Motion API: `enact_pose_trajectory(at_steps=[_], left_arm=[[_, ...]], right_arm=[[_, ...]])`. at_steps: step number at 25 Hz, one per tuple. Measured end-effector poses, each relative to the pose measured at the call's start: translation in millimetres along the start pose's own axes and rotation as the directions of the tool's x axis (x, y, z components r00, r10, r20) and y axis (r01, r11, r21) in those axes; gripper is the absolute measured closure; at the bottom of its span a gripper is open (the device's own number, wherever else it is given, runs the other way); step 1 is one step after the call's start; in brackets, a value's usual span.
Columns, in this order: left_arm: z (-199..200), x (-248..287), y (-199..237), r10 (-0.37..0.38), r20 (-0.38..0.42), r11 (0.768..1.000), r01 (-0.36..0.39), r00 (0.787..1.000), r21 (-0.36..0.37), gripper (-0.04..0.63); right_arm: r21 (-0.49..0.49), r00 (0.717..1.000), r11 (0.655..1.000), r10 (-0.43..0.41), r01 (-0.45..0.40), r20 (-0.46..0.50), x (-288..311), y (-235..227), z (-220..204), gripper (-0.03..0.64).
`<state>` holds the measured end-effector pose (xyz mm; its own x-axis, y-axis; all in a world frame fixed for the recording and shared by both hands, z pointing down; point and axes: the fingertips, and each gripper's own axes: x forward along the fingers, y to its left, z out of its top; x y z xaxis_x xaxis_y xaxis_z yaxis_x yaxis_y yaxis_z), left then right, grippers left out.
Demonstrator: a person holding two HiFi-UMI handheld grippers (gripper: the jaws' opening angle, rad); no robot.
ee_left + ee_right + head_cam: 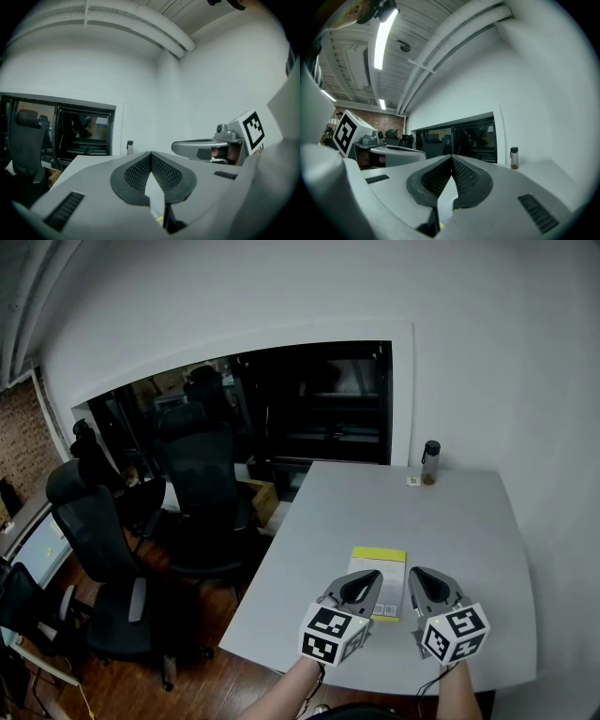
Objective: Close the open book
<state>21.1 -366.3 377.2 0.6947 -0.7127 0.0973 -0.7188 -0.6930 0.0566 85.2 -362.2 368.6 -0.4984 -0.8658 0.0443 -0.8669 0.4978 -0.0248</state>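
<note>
A thin book (384, 563) with a white cover and a yellow-green band along its far edge lies flat on the grey table (441, 521), near the front edge. It shows as a single rectangle. My left gripper (374, 575) hovers over the book's near left part, shut with nothing between its pads. My right gripper (415, 572) hangs just right of the book, also shut and empty. In the left gripper view the jaws (151, 154) meet at the tip, and the right gripper (206, 147) shows beside them. In the right gripper view the jaws (451, 157) are pressed together.
A small clear bottle (430, 462) with a dark cap stands at the table's far edge, beside a small tag (412, 481). Black office chairs (202, 493) crowd the floor left of the table. A white wall with a dark window (309, 399) lies behind.
</note>
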Motion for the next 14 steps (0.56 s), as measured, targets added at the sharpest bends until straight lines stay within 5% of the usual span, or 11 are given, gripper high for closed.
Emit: enact_pose_trajectory(at_steps=[14], left_arm=[[3.6, -4.5, -8.3, -0.014, -0.003, 1.000, 0.014, 1.000, 0.012, 0.591]], right_arm=[[0.004, 1.000, 1.000, 0.018, -0.018, 0.009, -6.3, 5.9, 5.6, 0.611]])
